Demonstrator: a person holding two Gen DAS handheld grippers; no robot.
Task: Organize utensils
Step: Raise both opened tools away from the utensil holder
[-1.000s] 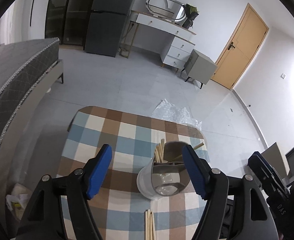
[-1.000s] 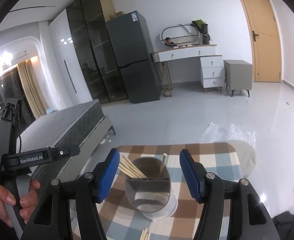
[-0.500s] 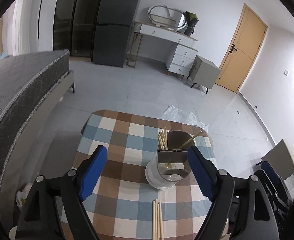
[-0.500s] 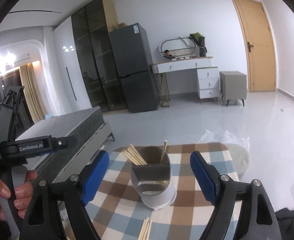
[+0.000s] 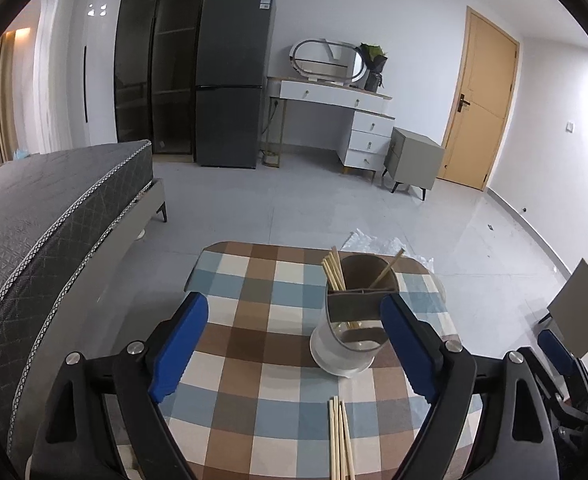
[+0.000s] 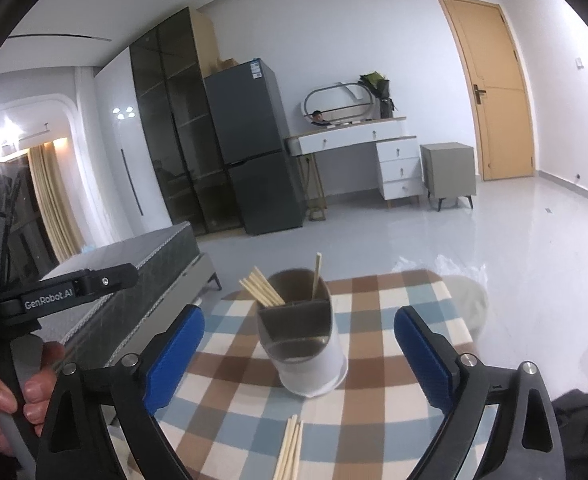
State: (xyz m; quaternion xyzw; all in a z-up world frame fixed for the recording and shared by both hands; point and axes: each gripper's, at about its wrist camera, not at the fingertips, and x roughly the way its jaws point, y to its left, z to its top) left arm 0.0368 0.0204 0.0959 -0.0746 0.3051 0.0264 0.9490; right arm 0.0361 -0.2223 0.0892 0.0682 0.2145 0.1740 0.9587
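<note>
A checkered counter [image 5: 254,360] is carrying everything. The left gripper [image 5: 294,350] and the right gripper [image 6: 298,356] are hovering over it, jaws spreading wider, pinching nothing. A divided utensil holder [image 6: 302,344] is standing upright between the right gripper's jaws, untouched, several chopsticks [image 6: 260,286] leaning in it. More loose chopsticks [image 5: 340,438] are lying flat just before the holder.

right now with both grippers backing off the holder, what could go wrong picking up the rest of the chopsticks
1. The loose chopsticks lie flat and bunched on the checked cloth; the opening right gripper may grab several or pinch cloth.
2. The holder stands just beyond them, so a reach could knock it over.
3. Chopsticks in the holder lean outward and may snag the left gripper, also opening.
</note>
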